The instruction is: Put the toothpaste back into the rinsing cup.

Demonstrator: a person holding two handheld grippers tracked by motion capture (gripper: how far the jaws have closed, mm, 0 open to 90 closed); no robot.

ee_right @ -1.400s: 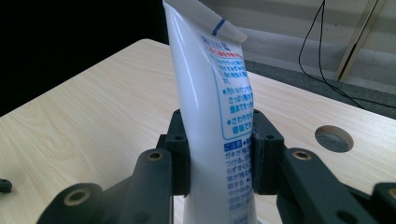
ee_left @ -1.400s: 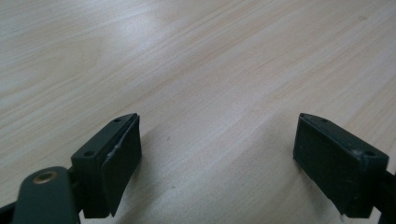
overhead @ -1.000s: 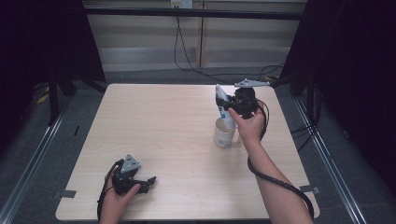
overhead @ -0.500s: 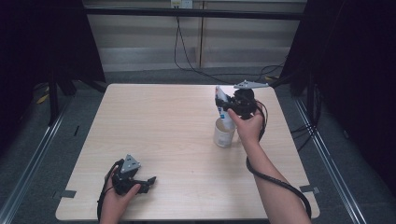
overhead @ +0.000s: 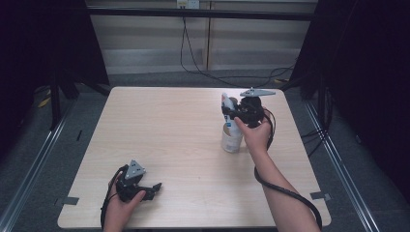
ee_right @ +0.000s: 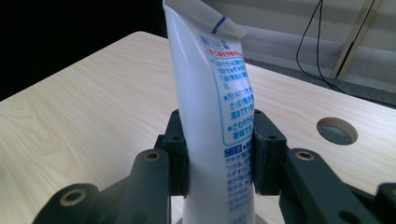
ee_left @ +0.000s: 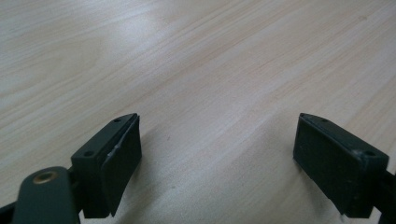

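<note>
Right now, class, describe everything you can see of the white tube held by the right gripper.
The white tube looks like soft glossy plastic, printed with blue text and a blue-framed panel. Its flat crimped end, marked with a short blue stripe, points up and leans slightly. It stands nearly upright, its lower end reaching into a pale cup on the table. The right gripper clamps its middle, one black finger pressing on each side.
</note>
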